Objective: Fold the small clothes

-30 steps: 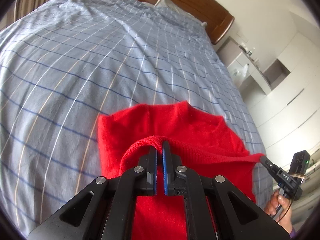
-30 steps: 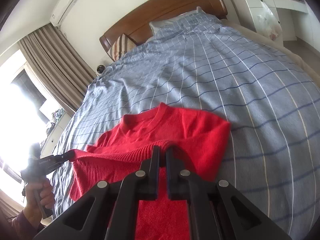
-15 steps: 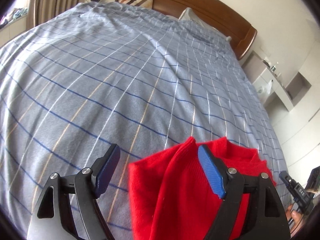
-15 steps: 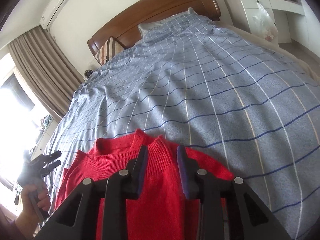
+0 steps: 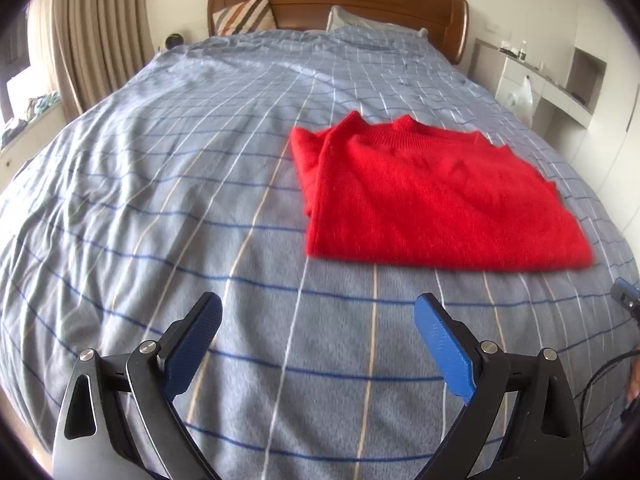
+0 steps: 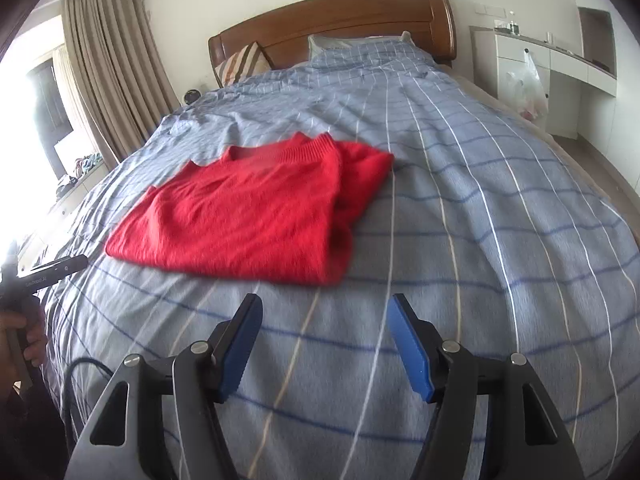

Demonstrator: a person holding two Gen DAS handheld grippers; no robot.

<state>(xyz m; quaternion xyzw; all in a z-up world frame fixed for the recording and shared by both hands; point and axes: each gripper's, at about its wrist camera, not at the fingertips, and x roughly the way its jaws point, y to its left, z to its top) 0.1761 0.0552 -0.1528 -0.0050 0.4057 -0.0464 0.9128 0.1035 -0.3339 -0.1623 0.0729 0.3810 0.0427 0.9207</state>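
Note:
A red knit sweater [image 5: 432,200] lies folded flat on the blue checked bed cover [image 5: 180,184], its collar toward the headboard. It also shows in the right wrist view [image 6: 248,216]. My left gripper [image 5: 318,312] is open and empty, held above the cover, short of the sweater's near edge and to its left. My right gripper [image 6: 326,314] is open and empty, just short of the sweater's near right corner. The left gripper's tip [image 6: 60,268] shows at the left edge of the right wrist view.
A wooden headboard [image 5: 340,0] with a striped cushion [image 5: 244,16] and a pillow stands at the far end. Curtains [image 6: 108,72] hang on the left. White cabinets with a plastic bag [image 6: 528,88] stand on the right. A cable [image 6: 76,376] hangs at the bed's near left edge.
Both grippers were shut on the sweater's hem, opened and let it go onto the folded pile, then drew back toward the foot of the bed. The sweater now lies folded in half.

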